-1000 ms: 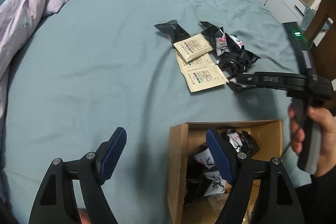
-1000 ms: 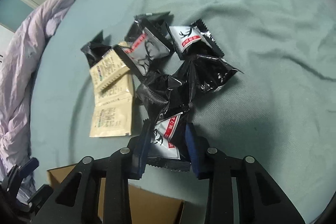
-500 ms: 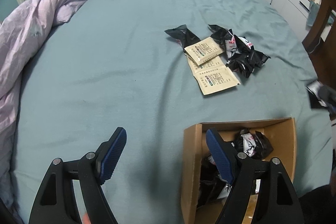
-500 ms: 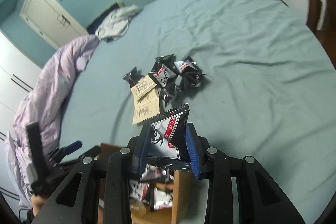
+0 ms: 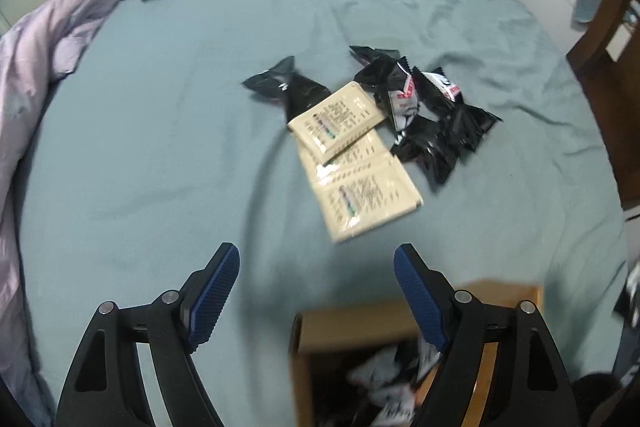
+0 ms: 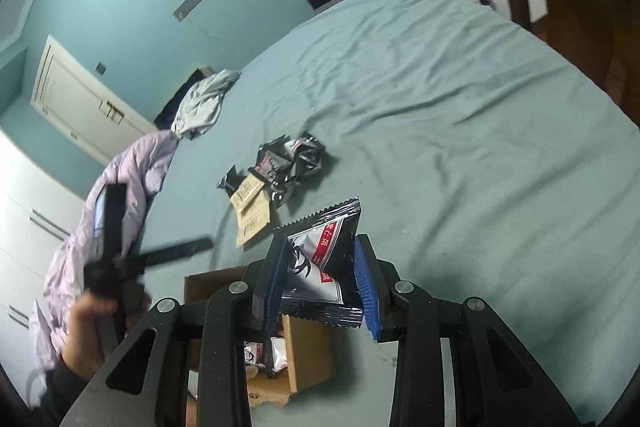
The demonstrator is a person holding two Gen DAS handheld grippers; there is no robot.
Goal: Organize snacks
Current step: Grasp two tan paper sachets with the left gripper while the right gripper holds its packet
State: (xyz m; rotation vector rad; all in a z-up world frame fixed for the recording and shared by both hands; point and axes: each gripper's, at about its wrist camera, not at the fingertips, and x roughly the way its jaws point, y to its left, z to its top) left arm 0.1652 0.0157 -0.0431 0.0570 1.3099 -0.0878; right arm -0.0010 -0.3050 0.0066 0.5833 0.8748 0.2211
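Right hand-held gripper [image 6: 320, 283] is clamped on a black-and-white snack packet [image 6: 324, 263], lower centre of the right wrist view, w/ the cardboard box [image 6: 308, 355] just below and behind it. Grip sits on the packet's sides only; the slick wrapper could slip or twist out before it's over the opening, landing on the bed [image 6: 460, 131] beside the box. Box wall is thin and sits on soft bedding, so a knock from the fingers could tip it.

Left hand-held gripper [image 5: 316, 287] holds nothing, jaws opening, low in the left wrist view, above the box [image 5: 360, 311] edge, w/ beige sachets [image 5: 360, 179] and the black packet pile [image 5: 432, 115] at frame centre. Overlapping sachets: prob. two get pinched at once.
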